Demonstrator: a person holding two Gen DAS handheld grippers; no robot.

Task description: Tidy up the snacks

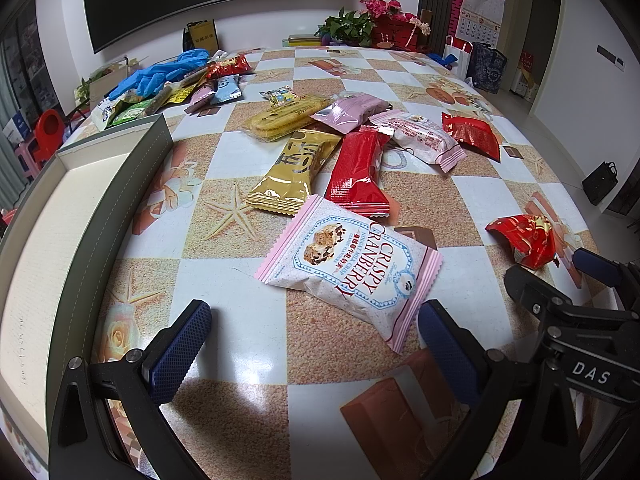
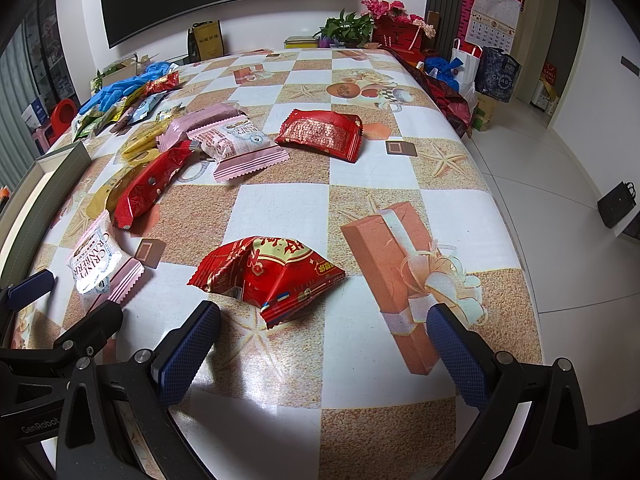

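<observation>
Item: pink cranberry packet [image 1: 352, 268], flat on tabletop [image 1: 248, 344], just ahead of left tongs [image 1: 316, 344]. Tongs spread wide, empty.
Item: crumpled red packet [image 2: 268, 276], just ahead of right tongs [image 2: 324, 344], likewise spread, empty.
Dest., prob.: box [image 1: 60, 216], left.
Handling: straddle packet body, pinch mid-bulge not crimped edge, lift level.

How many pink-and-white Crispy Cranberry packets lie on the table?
2: one nearest the left hand-held gripper, one farther back beside the flat red packet. More may hide in the far pile.
</observation>
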